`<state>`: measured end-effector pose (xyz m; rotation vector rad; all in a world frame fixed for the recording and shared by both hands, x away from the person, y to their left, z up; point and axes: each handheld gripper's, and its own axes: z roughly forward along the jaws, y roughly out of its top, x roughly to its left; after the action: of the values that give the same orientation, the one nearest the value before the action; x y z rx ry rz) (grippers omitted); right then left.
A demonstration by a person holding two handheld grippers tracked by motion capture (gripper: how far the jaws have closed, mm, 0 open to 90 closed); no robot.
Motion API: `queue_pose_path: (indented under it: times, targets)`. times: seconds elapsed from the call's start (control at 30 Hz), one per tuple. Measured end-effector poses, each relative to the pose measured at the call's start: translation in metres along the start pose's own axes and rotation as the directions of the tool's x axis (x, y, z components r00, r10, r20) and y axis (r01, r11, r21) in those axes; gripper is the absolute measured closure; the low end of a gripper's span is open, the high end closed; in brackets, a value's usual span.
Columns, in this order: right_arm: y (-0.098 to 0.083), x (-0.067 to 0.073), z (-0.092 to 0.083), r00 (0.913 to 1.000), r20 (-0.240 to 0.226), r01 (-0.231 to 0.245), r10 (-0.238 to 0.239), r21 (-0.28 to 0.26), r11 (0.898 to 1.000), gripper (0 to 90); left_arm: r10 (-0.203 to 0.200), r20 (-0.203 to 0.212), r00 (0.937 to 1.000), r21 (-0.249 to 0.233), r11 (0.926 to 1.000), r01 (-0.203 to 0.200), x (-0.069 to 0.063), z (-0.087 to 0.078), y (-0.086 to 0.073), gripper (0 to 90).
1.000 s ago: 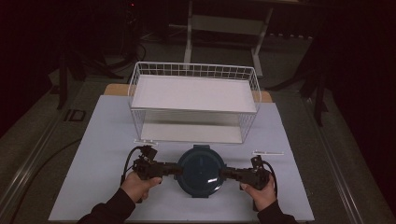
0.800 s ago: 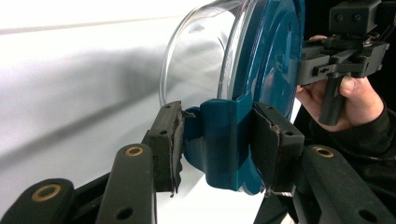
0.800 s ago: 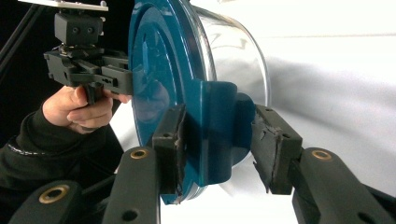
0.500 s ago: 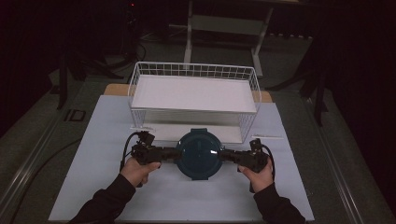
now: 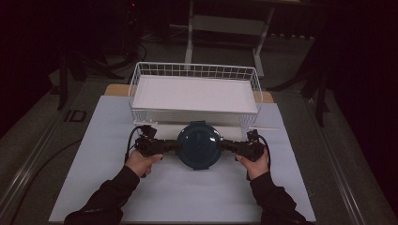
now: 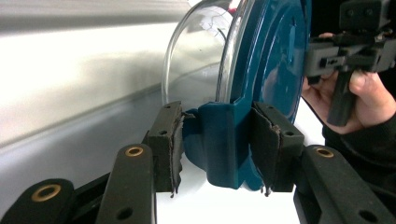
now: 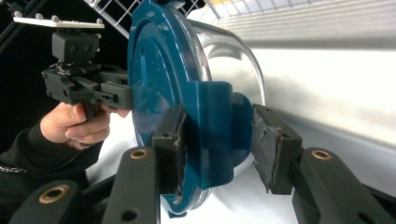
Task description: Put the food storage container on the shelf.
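**Lidded glass bowl gripped from both sides in front of the basket**

I see the round clear glass bowl with a dark teal plastic lid (image 5: pixel 199 145) held between my two tongs, just in front of the white wire basket (image 5: pixel 195 72) and over the pale sheet covering the surface (image 5: pixel 187 197). From above, the lid faces up and the bowl sits midway between my hands.

My left tongs (image 5: pixel 177 146) are closed on the lid's teal side tab; in the left gripper view the tab (image 6: pixel 219 140) sits squeezed between both worn black pads, with the glass wall curving away behind it. My right tongs (image 5: pixel 224 146) clamp the opposite tab (image 7: pixel 212 135) the same way, one pad against the lid's face and the other on the tab's outer side.

My left hand (image 5: pixel 142 161) and right hand (image 5: pixel 254 165) wrap the handles, dark sleeves coming in from the bottom edge. Each gripper view shows the other hand and its gripper beyond the bowl.

The basket holds a flat white liner (image 5: pixel 195 93). Its front wire wall stands just beyond the bowl. Dark floor surrounds the surface.
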<state>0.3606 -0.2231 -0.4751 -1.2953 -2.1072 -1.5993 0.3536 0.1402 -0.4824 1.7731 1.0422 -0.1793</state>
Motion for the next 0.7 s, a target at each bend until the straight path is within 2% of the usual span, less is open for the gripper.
queue_pose_path:
  times: [0.07,0.2,0.27,0.37,0.53,0.6,0.7]
  targets:
    - [0.002,-0.005,0.005,0.9998,0.015,0.010,-0.010,-0.014,1.000,56.8,0.011,-0.011,0.9999,-0.005,0.9999,-0.011,0.006,0.003,0.002,55.7]
    - [0.002,-0.014,0.011,0.9998,0.019,0.000,0.001,-0.032,0.999,56.8,0.020,-0.027,0.9994,-0.017,0.9996,-0.021,0.012,0.008,0.003,55.6]
    - [0.002,-0.017,0.015,0.9997,0.024,-0.005,0.006,-0.041,0.999,56.8,0.014,-0.028,0.9995,-0.029,0.9995,-0.015,0.016,0.009,0.003,55.4]
    - [0.003,-0.019,0.020,0.9994,0.034,-0.009,0.010,-0.049,0.999,56.7,-0.017,-0.031,0.9994,-0.057,0.9983,0.015,0.021,0.010,0.003,55.2]
    - [0.006,-0.023,0.029,0.9985,0.054,-0.004,0.007,-0.058,0.998,56.4,0.002,-0.056,0.9984,-0.059,0.9983,-0.005,0.029,0.011,0.005,55.1]
    - [0.006,-0.026,0.032,0.9976,0.069,-0.002,0.006,-0.054,0.999,56.2,-0.022,-0.068,0.9974,-0.060,0.9981,0.018,0.030,0.014,0.005,55.1]
    - [0.005,-0.029,0.034,0.9971,0.075,-0.011,0.015,-0.051,0.999,56.2,-0.022,-0.064,0.9977,-0.065,0.9978,0.018,0.034,0.016,0.004,55.1]
